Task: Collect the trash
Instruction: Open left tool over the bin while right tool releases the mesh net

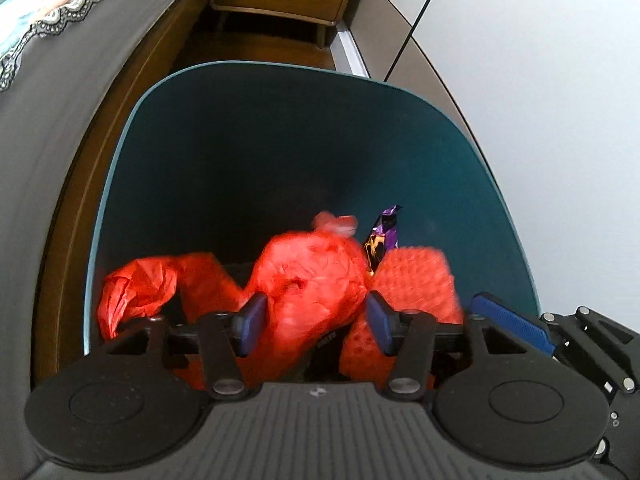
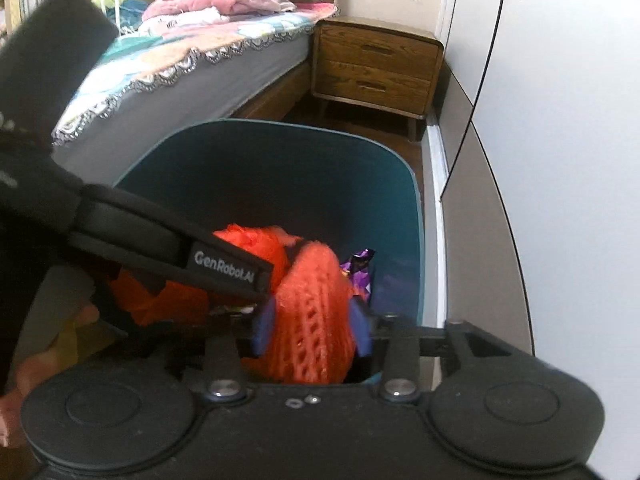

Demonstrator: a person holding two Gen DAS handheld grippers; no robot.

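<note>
A teal trash bin [image 1: 260,65] stands open below both grippers. In the left wrist view my left gripper [image 1: 316,322] hangs over the bin mouth, its blue pads apart on either side of a crumpled red plastic bag [image 1: 312,276] that looks blurred and loose. In the right wrist view my right gripper [image 2: 314,330] is open over the same bin [image 2: 280,124], with an orange foam fruit net [image 2: 312,320] between its pads and not squeezed. A purple snack wrapper [image 2: 360,272] sticks up behind the net. The foam net [image 1: 416,276] lies right of the bag.
A bed with a lace-edged cover [image 2: 180,64] runs along the left of the bin. A wooden nightstand [image 2: 376,68] stands behind it, and white cupboard doors [image 2: 560,120] close the right side. A person's hand [image 2: 24,384] holds the left tool's black body [image 2: 160,240].
</note>
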